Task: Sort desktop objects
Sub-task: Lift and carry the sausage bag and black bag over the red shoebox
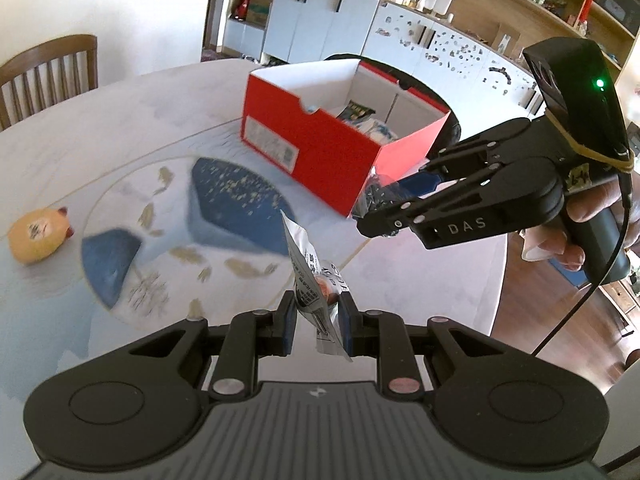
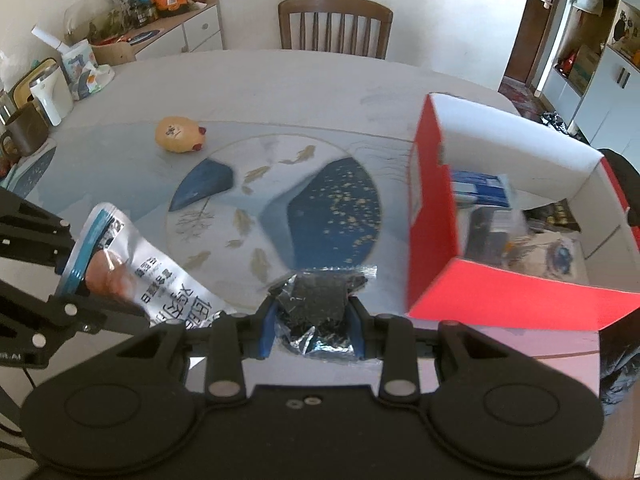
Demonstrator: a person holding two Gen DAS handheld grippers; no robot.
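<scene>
At a round table (image 2: 280,88) beside the red box (image 1: 320,148), we hold two packets.

Our left gripper (image 1: 318,320) pinches a silver pouch (image 1: 308,276); our right gripper (image 2: 314,320) clamps a dark clear-wrapped packet (image 2: 320,296); both hang above the tabletop.

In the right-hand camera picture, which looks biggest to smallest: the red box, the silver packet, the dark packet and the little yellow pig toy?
1. Red box
2. Silver packet
3. Dark packet, close to the silver one in apparent size, and both sit near the lens, so that order is unsure
4. Pig toy, which also lies farther off
</scene>
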